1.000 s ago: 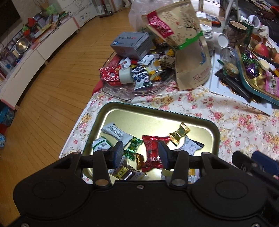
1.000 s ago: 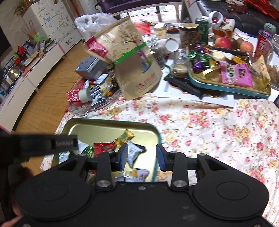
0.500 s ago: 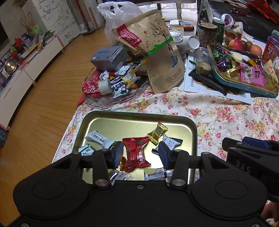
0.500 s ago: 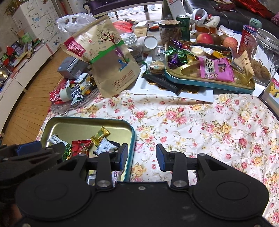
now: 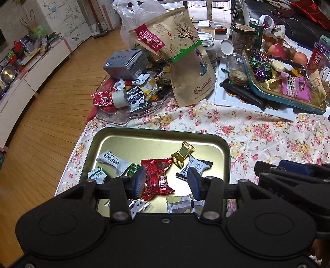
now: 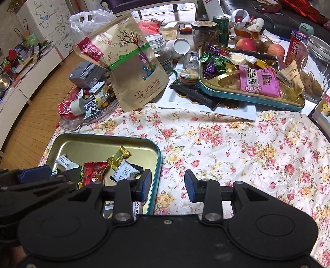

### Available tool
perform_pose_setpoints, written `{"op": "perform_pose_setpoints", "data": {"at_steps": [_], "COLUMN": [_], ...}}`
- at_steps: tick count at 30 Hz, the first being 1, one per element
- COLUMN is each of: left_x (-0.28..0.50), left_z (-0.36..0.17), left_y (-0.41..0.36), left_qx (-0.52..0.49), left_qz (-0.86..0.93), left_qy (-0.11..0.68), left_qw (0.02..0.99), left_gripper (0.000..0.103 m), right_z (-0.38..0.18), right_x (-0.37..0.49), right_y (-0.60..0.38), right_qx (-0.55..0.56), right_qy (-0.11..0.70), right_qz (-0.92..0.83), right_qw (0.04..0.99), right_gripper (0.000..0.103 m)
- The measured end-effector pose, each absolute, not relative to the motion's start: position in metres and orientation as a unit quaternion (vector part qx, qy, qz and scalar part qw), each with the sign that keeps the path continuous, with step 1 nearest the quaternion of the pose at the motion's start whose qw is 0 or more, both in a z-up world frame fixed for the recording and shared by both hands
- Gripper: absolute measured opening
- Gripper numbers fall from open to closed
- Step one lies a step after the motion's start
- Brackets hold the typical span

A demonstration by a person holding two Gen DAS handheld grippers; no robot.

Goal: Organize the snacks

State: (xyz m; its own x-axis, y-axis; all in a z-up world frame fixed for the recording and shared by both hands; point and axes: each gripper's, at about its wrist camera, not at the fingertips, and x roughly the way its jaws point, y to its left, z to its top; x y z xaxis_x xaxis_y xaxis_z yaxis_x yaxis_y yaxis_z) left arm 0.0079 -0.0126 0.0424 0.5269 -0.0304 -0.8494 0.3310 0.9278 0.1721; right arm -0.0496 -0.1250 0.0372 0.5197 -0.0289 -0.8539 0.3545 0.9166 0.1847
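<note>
Crinkly foil-wrapped sweets are seen in a rounded metal tin point(image 5: 225, 156); left gripper point(image 5: 166, 182) and right gripper point(image 6: 167, 185) are held parted, empty.

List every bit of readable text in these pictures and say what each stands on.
"XIUXIANSHIDAI": red band on the brown snack bag.
"Black Sesame Crisp": white sachet in the green tin, just readable.
"AWTHORN": cut-off wrapper under the right gripper.
"HEART": white cabinet; the words beneath are blurred.
Chinese print on the red candy, pink packet and grey box: too small to read.
</note>
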Motion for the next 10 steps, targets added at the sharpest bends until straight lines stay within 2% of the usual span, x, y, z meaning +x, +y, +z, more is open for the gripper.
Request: {"op": "perform_pose_setpoints", "data": {"at_steps": [10], "left_x": [0.0086], "left_z": [0.0420], "left_y": [-0.0126], "left_qx": [0.155], "left_qz": [-0.105], "left_qy": [0.477], "left_qw": [0.859], "left_gripper": [0.053], "right_z": [0.0340], "right_x": [-0.0487], "right_y": [-0.1233], "right_qx": [0.167], "right_qy": [0.482], "right_qz": [-0.109], "right_qw": [0.853], "right_gripper": [0.038]}}
